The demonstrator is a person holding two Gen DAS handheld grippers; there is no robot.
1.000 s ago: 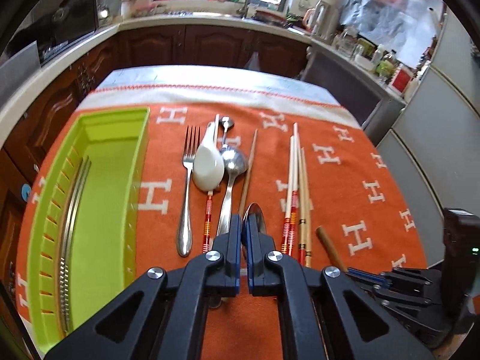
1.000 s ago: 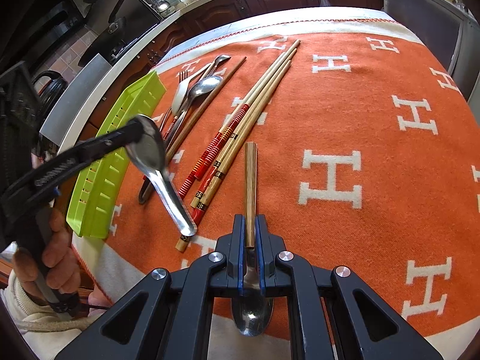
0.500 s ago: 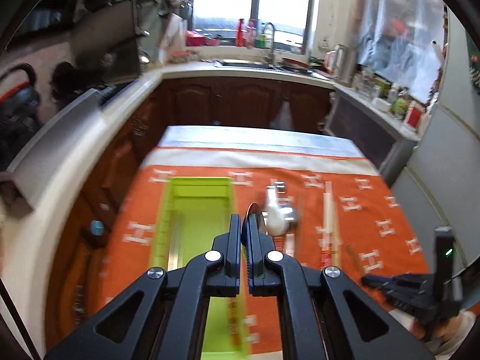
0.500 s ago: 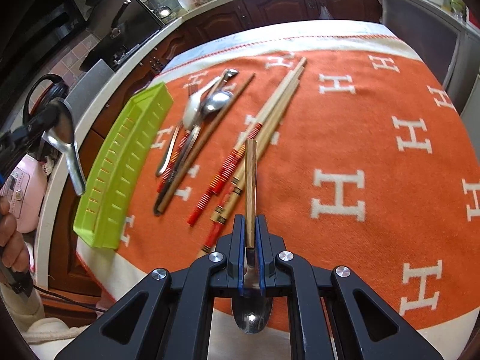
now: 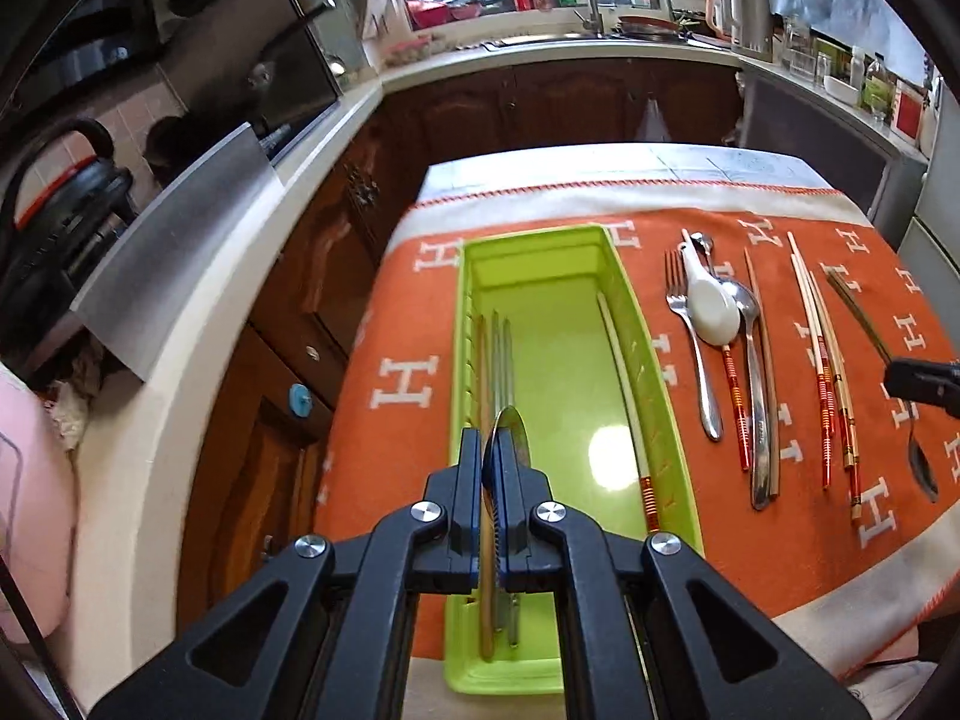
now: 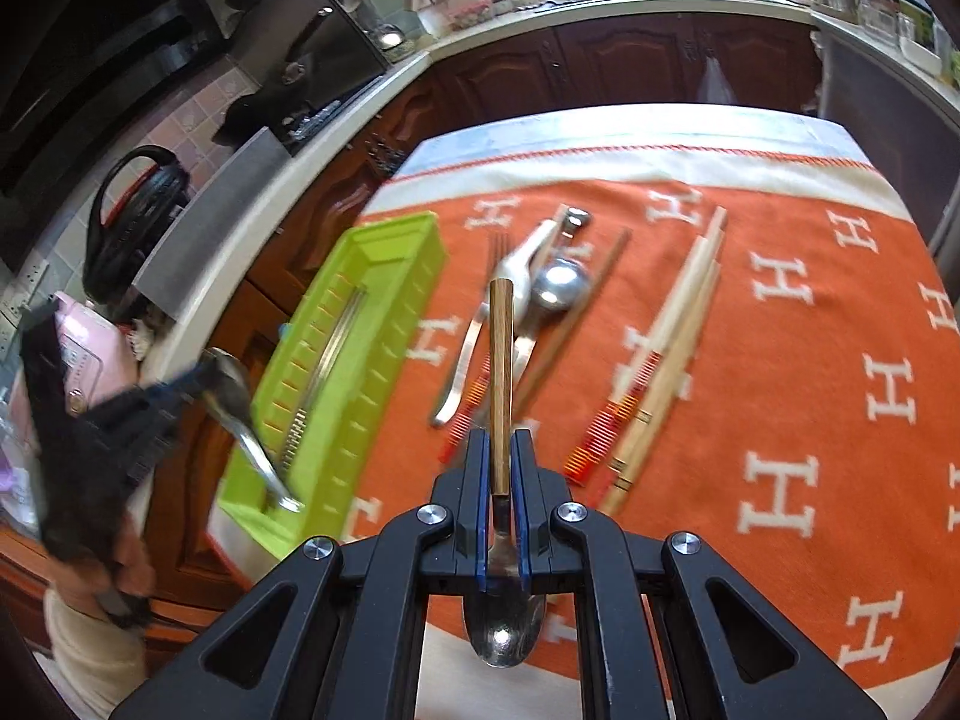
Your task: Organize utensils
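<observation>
Left gripper (image 5: pixel 493 480) clamped on a steel spoon (image 5: pixel 507 438), now carried off the cloth and hanging over the near end of the green tray (image 5: pixel 627 300), at the cloth's left edge; a second ago it was above the utensil row. Tray already holds a few chopsticks. Right gripper (image 6: pixel 501 480) closed on a wooden-handled spoon (image 6: pixel 500 360), lifted clear of the orange cloth (image 6: pixel 780 360). Fork (image 5: pixel 690 348), white spoon (image 5: pixel 711 312) and chopsticks (image 5: pixel 819 336) lie unsorted. Likely next: release into tray.
</observation>
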